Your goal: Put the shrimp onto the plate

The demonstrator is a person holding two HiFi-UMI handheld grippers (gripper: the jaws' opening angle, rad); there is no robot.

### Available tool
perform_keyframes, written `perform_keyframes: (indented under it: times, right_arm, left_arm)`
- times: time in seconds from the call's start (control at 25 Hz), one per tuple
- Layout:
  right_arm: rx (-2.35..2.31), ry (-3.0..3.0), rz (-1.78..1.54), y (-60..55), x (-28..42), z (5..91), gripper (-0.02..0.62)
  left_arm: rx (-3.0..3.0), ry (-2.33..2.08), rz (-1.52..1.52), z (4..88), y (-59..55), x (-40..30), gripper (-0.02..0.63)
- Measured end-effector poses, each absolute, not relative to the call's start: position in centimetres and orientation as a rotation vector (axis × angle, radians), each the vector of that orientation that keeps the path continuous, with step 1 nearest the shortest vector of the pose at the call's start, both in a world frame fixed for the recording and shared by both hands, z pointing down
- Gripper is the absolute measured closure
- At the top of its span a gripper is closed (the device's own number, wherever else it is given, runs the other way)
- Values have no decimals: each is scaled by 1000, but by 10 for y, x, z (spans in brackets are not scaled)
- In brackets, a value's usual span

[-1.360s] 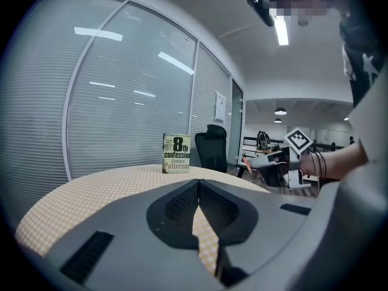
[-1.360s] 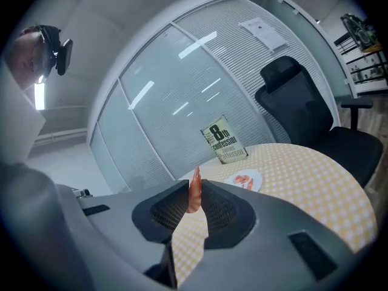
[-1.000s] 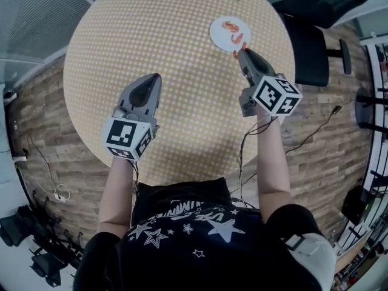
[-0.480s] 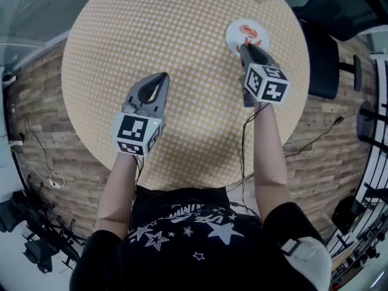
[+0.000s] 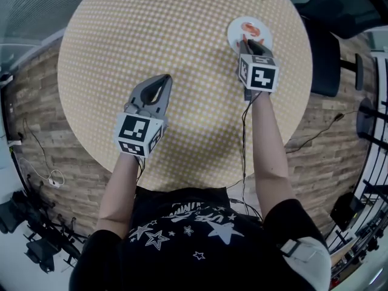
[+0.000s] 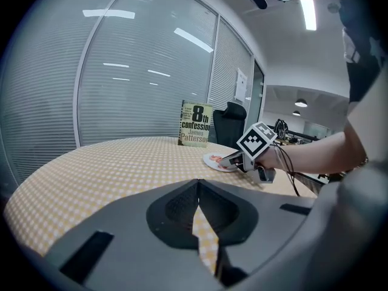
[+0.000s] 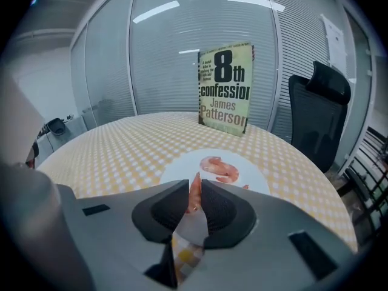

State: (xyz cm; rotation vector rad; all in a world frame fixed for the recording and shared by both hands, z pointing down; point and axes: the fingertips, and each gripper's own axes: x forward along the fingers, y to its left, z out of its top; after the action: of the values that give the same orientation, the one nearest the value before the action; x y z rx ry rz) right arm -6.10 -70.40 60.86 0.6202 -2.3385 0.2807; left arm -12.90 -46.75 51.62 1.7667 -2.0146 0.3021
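While the left gripper [image 5: 165, 77] hangs above the checked table [image 5: 133, 29] with its jaws pressed together on nothing, the right gripper [image 5: 245, 40] reaches over the near edge of the white plate [image 5: 234, 35]; its jaws are clamped on a pink shrimp [image 7: 194, 190], held above the plate; a second shrimp [image 7: 219, 169] lies on the plate; a book [image 7: 225, 88] stands behind; a black chair [image 7: 318, 111] is off to the right.

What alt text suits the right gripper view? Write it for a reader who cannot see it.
The right gripper, jaws shut on a pink shrimp, hangs over the near edge of a white plate that already holds other shrimp. The plate sits on a round yellow-checked table, with an upright book behind it and a black chair to the right.
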Motion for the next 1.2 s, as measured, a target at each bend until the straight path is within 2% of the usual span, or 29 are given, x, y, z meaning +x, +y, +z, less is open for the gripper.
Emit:
perform_keyframes:
  times: [0.48,1.0,1.2]
  right_arm:
    - [684,-2383,284,-697,-51,592,523]
    - [774,-2473,312,-613,-17,526,523]
    - [829,-2507,292,-571,-10,492,524]
  left_arm:
    - [1796,-2003,282,512,-458,-131,604]
    - [1899,-1993,245,481,-404,-126,604]
    - [1945,-1937,130,465,-375,-124,604]
